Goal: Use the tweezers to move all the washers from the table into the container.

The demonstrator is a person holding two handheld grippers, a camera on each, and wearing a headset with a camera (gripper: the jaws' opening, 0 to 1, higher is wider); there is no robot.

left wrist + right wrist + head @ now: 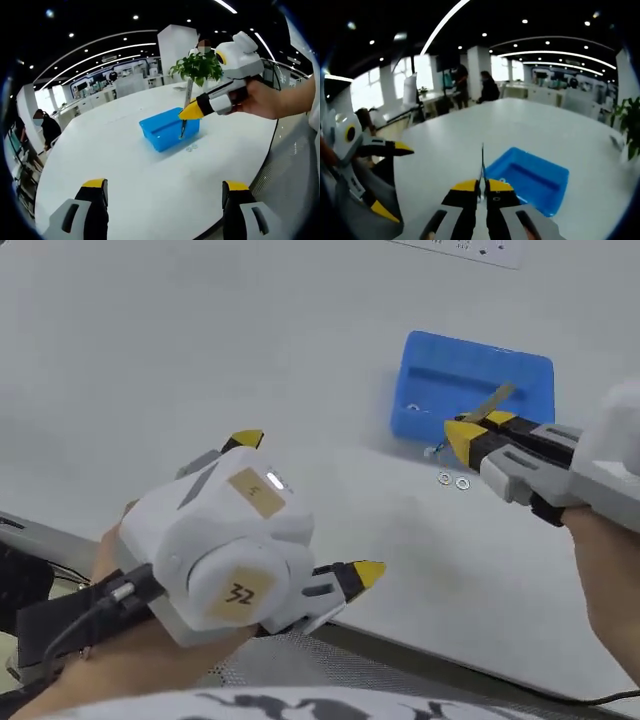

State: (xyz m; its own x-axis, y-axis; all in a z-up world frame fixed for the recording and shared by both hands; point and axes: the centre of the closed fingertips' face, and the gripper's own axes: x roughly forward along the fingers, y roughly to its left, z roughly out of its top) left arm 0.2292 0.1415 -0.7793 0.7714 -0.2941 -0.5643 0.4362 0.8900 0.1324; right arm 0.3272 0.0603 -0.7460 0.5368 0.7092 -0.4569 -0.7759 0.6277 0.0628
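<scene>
Right tool (458, 436) clenched on tweezers (182, 129), tips near front wall of container (450, 375), centre-right of frame. Two washers (444, 478) on tabletop (200, 340) just below. Left tool (164, 185) released, idle lower left. Risk imo: flat washers slip from tips or skid away if nudged.

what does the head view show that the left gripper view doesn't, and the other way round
Head view, not the left gripper view: the left gripper's white housing with its tan "32" sticker, and a small ring, likely a washer, inside the blue plastic container. Left gripper view, not the head view: a green potted plant and people standing in the background. Both: the white table, the container, the right gripper shut on the metal tweezers, and two metal washers lying on the table beside the container.
</scene>
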